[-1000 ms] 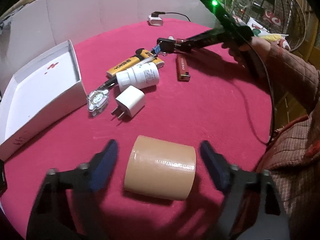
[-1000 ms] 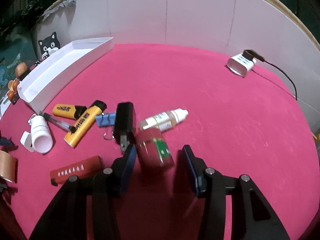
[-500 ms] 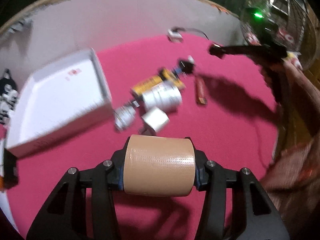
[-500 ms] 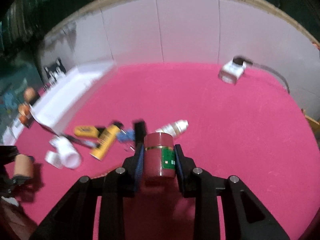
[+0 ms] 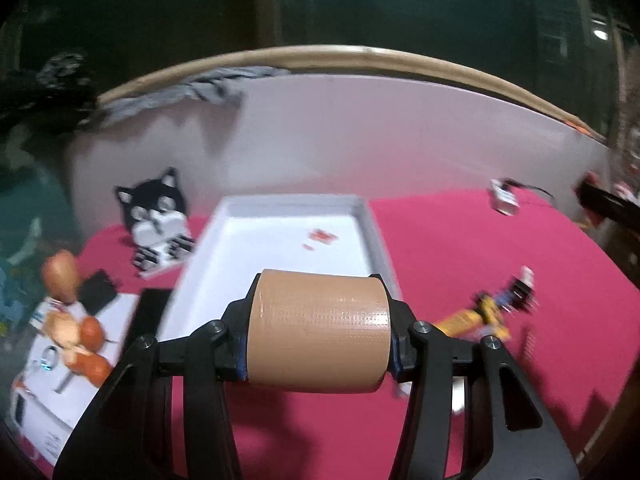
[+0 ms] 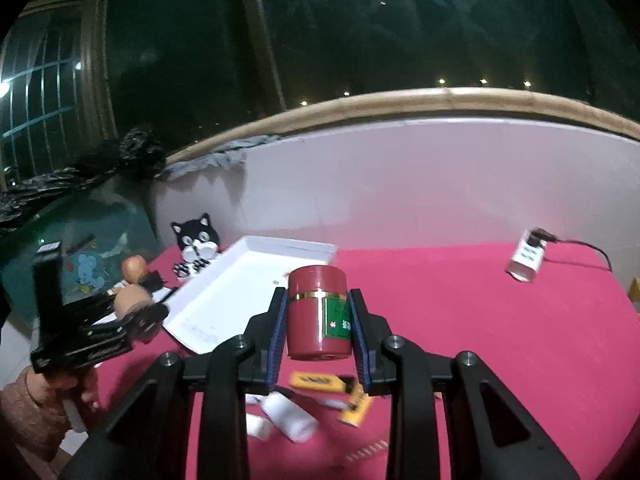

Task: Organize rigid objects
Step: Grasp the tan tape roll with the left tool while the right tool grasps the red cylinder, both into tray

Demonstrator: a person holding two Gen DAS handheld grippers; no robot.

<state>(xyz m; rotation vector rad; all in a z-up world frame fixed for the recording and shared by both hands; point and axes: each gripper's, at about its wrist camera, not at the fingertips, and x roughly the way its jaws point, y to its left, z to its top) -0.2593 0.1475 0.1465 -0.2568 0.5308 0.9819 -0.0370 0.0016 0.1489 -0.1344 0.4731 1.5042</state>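
Note:
My left gripper (image 5: 318, 332) is shut on a tan roll of tape (image 5: 318, 330) and holds it above the red table, just before the near end of the white tray (image 5: 352, 216). My right gripper (image 6: 319, 320) is shut on a dark red canister with a green label (image 6: 318, 312), held in the air right of the white tray (image 6: 240, 276). The left gripper with the tape also shows in the right wrist view (image 6: 132, 304), at the tray's left side.
Yellow lighters (image 6: 316, 380), a white bottle (image 6: 290, 420) and small items lie on the red cloth below my right gripper. A white charger with a cable (image 6: 526, 258) stands far right. A cat figure (image 5: 160, 216) and toys (image 5: 64, 280) sit left of the tray. A white wall rings the table.
Both grippers closed on their objects, the tape and the red canister, lifted them off the table and swung left toward the white tray.

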